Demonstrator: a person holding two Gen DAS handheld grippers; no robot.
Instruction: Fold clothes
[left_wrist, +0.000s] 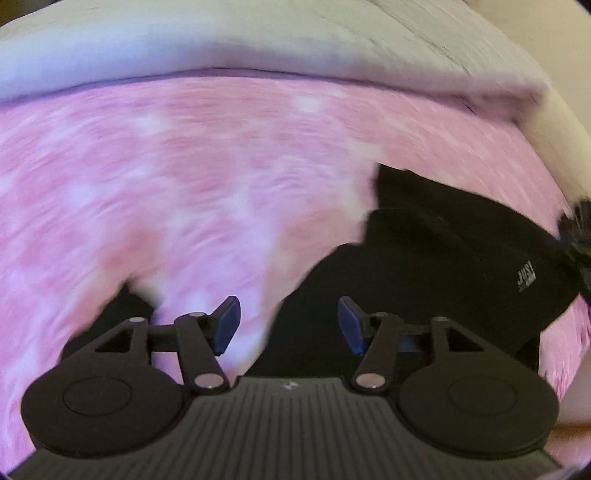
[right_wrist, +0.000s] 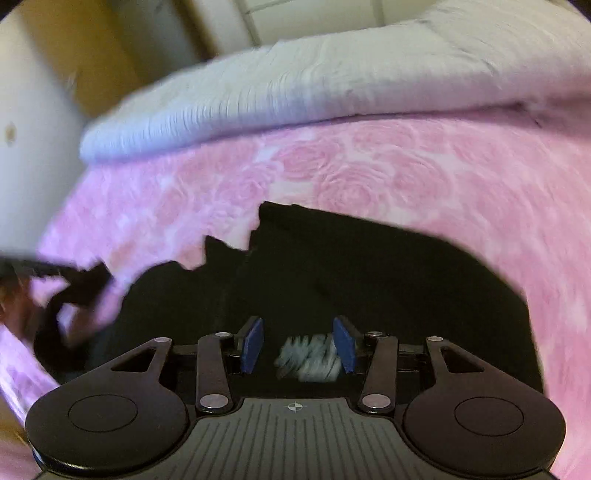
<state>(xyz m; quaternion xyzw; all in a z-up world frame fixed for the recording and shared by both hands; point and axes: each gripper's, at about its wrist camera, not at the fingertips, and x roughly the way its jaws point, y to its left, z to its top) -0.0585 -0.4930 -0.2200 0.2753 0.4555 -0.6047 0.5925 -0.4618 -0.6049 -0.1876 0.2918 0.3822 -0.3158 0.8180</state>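
Note:
A black garment (left_wrist: 436, 266) with small white lettering lies on a pink rose-patterned bed cover (left_wrist: 184, 177). In the left wrist view my left gripper (left_wrist: 288, 326) is open and empty, over the garment's left edge and the pink cover. A dark piece of cloth (left_wrist: 122, 306) shows behind its left finger. In the right wrist view my right gripper (right_wrist: 298, 345) is open just above the black garment (right_wrist: 369, 277), with the blurred white print (right_wrist: 308, 358) between its jaws. The left gripper (right_wrist: 74, 284) appears blurred at the left there.
A folded white-grey quilt (left_wrist: 258, 40) lies along the far side of the bed, also in the right wrist view (right_wrist: 332, 74). Beyond the bed's left corner are a pale wall and a wooden panel (right_wrist: 92, 48). Both views are motion-blurred.

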